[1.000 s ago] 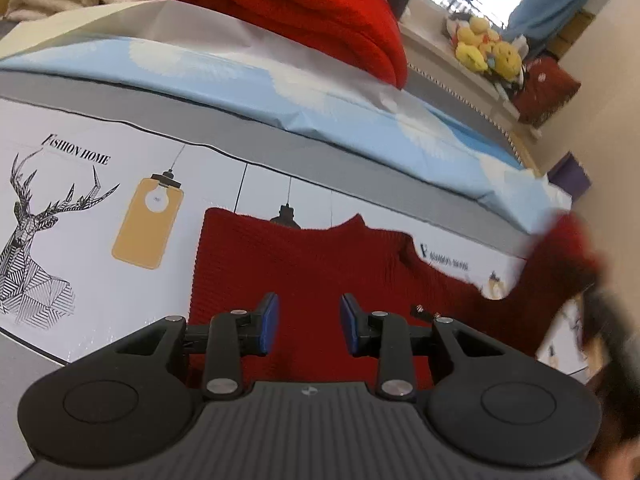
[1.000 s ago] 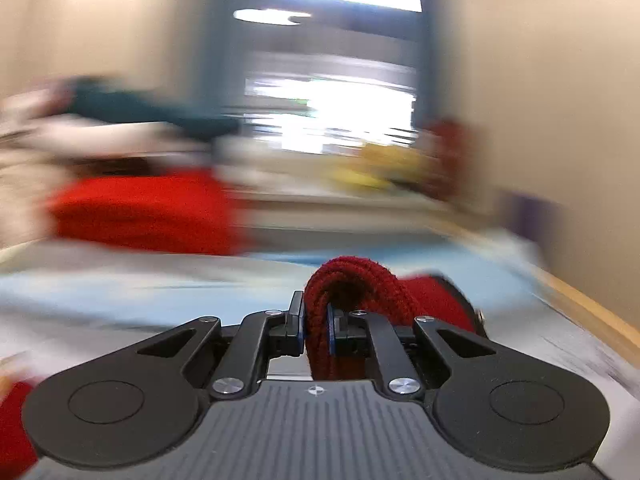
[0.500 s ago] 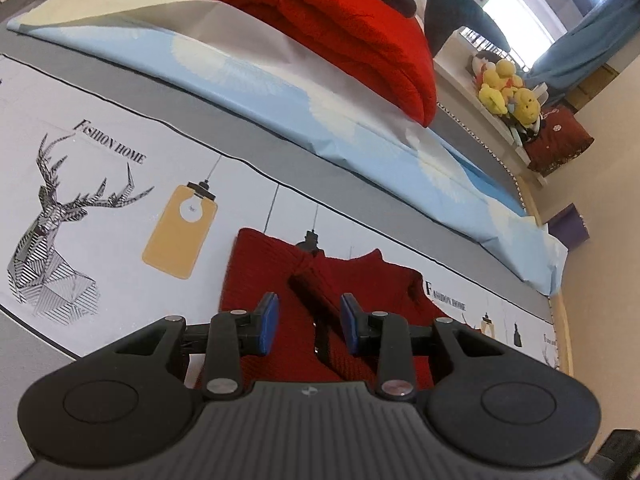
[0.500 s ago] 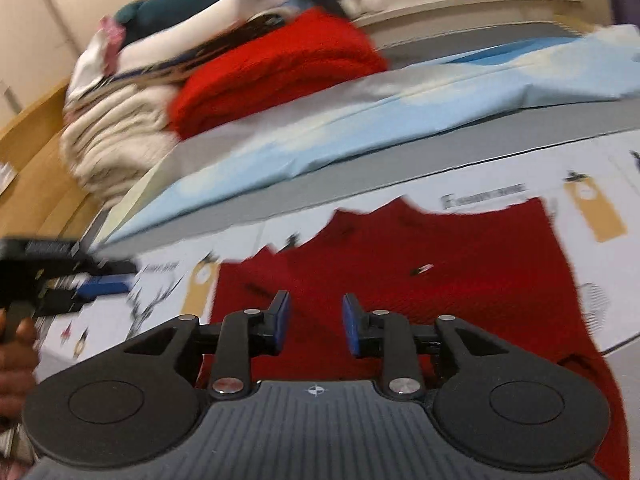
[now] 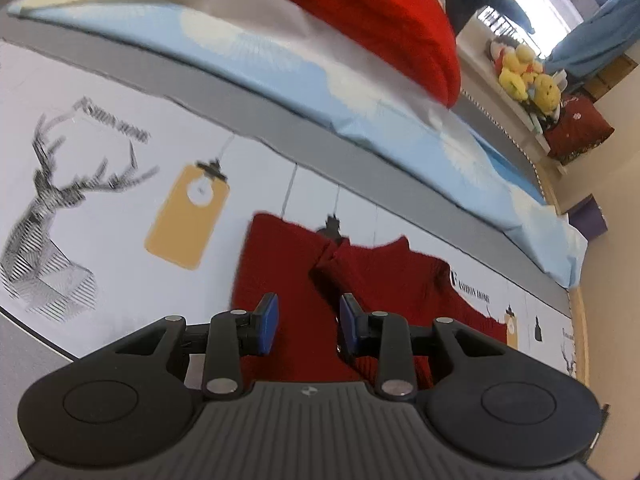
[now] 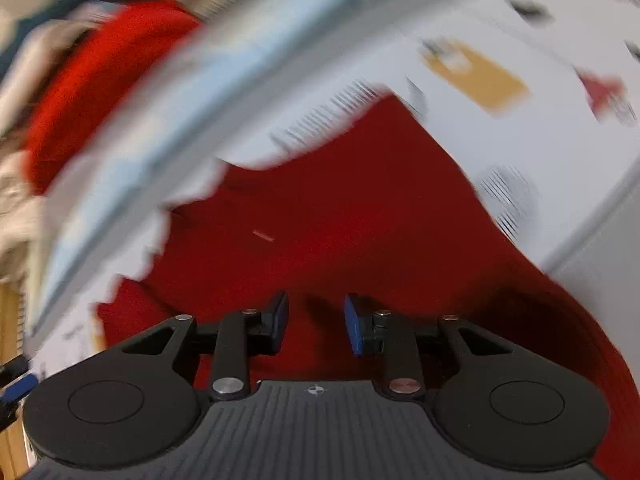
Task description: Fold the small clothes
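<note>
Our right claw (image 6: 316,322) has dropped its sleeve; both claws, left (image 5: 306,322) too, hover spread over the red sweater (image 5: 280,276), lying flat on the printed bedsheet (image 5: 112,168), collar toward the blue pillow (image 5: 280,68).

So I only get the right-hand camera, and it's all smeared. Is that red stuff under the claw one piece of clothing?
Observer: Yes, one dark red sweater, spread on a printed sheet. The left camera shows a sleeve already folded inward over its body.
Visitor: Is the other claw gripping it?
Observer: No. The left gripper is open over the sweater, with nothing between its pads.
Visitor: And the brighter red blur at my upper left?
Observer: That's a folded bright red blanket on the bedding behind the sweater. Beyond it, yellow plush toys sit on a ledge.
</note>
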`<control>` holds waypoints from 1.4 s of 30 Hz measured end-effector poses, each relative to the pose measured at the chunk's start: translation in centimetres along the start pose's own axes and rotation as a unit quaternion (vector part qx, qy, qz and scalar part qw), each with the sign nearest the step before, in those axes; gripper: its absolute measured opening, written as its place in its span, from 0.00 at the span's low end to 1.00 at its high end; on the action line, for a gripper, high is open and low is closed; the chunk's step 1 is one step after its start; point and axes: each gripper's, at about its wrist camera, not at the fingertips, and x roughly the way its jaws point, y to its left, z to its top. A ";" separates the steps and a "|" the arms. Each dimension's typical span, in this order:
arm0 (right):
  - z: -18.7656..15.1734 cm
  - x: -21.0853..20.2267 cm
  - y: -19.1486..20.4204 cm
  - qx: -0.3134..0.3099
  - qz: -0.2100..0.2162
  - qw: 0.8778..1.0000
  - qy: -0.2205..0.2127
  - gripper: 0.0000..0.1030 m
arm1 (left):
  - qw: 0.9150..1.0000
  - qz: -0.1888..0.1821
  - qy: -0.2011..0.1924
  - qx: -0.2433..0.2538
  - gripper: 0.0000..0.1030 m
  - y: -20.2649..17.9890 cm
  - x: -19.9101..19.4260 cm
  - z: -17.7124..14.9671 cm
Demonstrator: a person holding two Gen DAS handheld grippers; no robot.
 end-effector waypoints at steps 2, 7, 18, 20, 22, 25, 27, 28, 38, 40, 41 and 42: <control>-0.3 0.9 -0.8 0.022 -0.012 0.999 0.031 0.31 | 1.000 -0.002 0.010 -0.006 0.35 0.0 0.9 -0.3; -2.8 -0.1 3.8 -0.073 0.056 0.996 0.019 0.36 | 0.999 -0.028 0.023 -0.029 0.35 0.1 2.1 -0.6; -9.8 1.4 10.0 -0.249 0.158 0.940 0.172 0.60 | 0.997 -0.028 0.048 -0.045 0.39 0.8 3.4 -1.1; -9.1 0.8 10.4 -0.249 0.149 0.946 0.144 0.60 | 0.997 -0.027 0.050 -0.045 0.39 0.7 3.6 -1.3; -8.4 -0.4 10.6 -0.254 0.143 0.951 0.104 0.60 | 0.997 -0.027 0.051 -0.043 0.39 0.6 3.8 -1.3; -7.3 -1.4 11.1 -0.273 0.110 0.955 0.025 0.60 | 0.998 -0.026 0.051 -0.041 0.39 0.3 3.9 -1.4; -6.9 -1.4 11.4 -0.279 0.088 0.956 -0.010 0.60 | 0.998 -0.025 0.048 -0.041 0.39 0.3 3.7 -1.3; -6.8 -1.2 11.6 -0.283 0.076 0.956 -0.028 0.60 | 0.998 -0.024 0.047 -0.041 0.39 0.4 3.6 -1.3; -8.3 2.0 14.3 -0.342 0.049 0.938 -0.038 0.46 | 0.998 -0.018 0.020 -0.051 0.39 2.2 0.7 0.6; -8.4 1.8 14.3 -0.353 0.046 0.933 -0.043 0.41 | 0.998 -0.021 0.019 -0.053 0.39 2.6 0.3 0.8; -8.6 1.8 14.2 -0.356 0.042 0.932 -0.046 0.37 | 0.998 -0.022 0.019 -0.055 0.39 2.7 0.1 0.9; -8.7 1.9 14.2 -0.359 0.039 0.931 -0.048 0.30 | 0.998 -0.023 0.017 -0.056 0.39 2.8 -0.1 1.0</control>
